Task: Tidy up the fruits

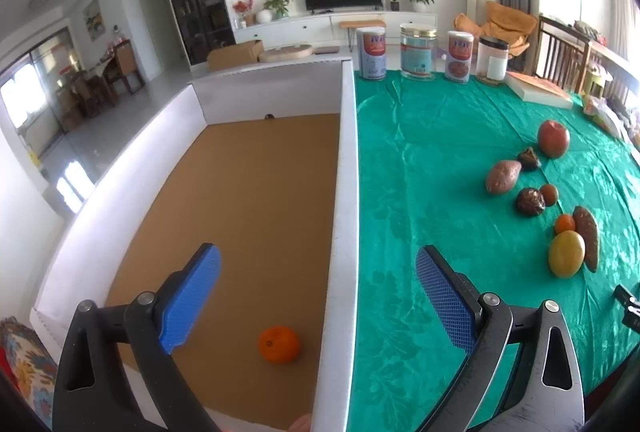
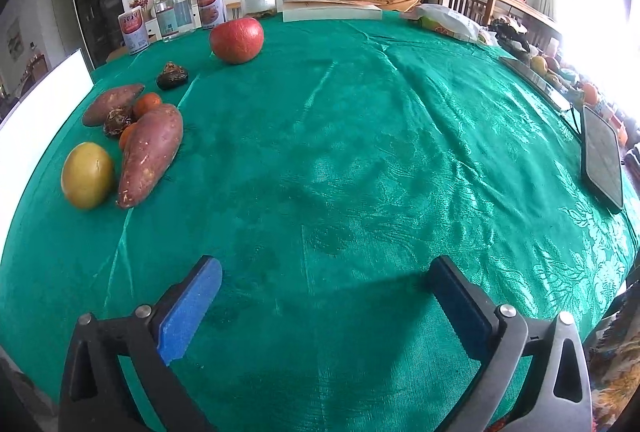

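Note:
My left gripper (image 1: 318,256) hangs open above the right wall of a white box (image 1: 348,191) with a brown floor. An orange (image 1: 279,344) lies on that floor, below the jaws and apart from the pads. My right gripper (image 2: 326,268) is open over bare green cloth, holding nothing. To its left lie a yellow fruit (image 2: 87,175), two sweet potatoes (image 2: 151,151) (image 2: 112,103), small tangerines (image 2: 146,103), dark brown lumps (image 2: 172,75) and a red apple (image 2: 237,39). The same group shows in the left wrist view, with the yellow fruit (image 1: 566,254) nearest and the apple (image 1: 553,138) farthest.
Several tins and jars (image 1: 418,49) stand along the far edge of the green tablecloth (image 2: 360,151). A flat white box (image 2: 332,13), a plastic bag (image 2: 448,19) and a tablet (image 2: 602,159) lie at the right. Chairs and shelves stand beyond the table.

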